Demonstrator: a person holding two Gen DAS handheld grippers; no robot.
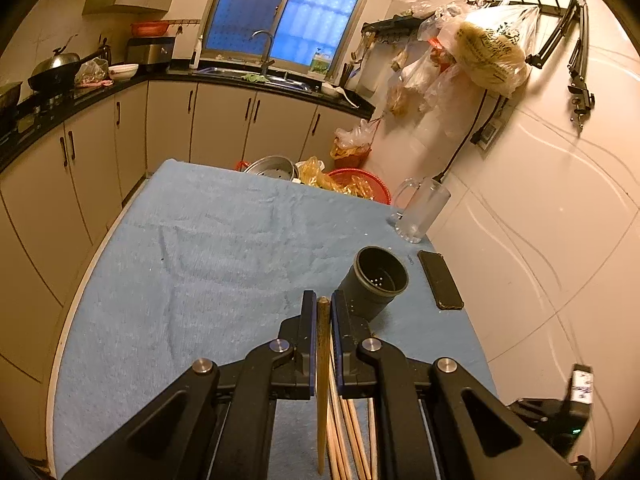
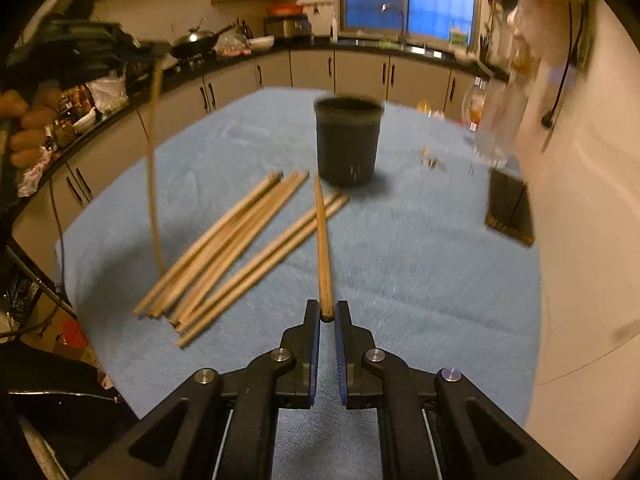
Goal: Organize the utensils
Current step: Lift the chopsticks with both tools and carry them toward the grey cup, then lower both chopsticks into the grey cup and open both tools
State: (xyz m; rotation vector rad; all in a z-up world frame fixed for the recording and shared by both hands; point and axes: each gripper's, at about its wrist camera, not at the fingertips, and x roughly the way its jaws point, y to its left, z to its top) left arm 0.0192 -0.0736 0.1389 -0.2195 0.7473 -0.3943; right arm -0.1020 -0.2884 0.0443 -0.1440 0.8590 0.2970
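Left gripper [image 1: 323, 303] clamped on tan wooden chopstick [image 1: 322, 380], frame centre-bottom; dark round plastic holder [image 1: 376, 282] just right. Right gripper [image 2: 328, 312] pinching second wooden chopstick [image 2: 323, 252]; loose chopstick pile [image 2: 236, 248] at left on blue cloth [image 2: 420, 264].

Matt wooden chopsticks [image 2: 240, 248] lie on nappy blue cloth [image 1: 208, 248]; the cup [image 1: 376, 280] is matt dark plastic, the mug [image 1: 420, 212] clear glass.

A kitchen under warm yellowish light. A window [image 1: 288, 8] glows blue above the sink [image 1: 260, 74], which is set in a black counter [image 1: 120, 86] running along pale cabinets [image 1: 224, 124]. A wok [image 1: 56, 68] sits at the left. Cream tiled wall [image 1: 540, 200] on the right carries a hook rail [image 1: 520, 2] hung with plastic bags [image 1: 480, 48]. A blue cloth [image 1: 220, 248] covers the worktop.
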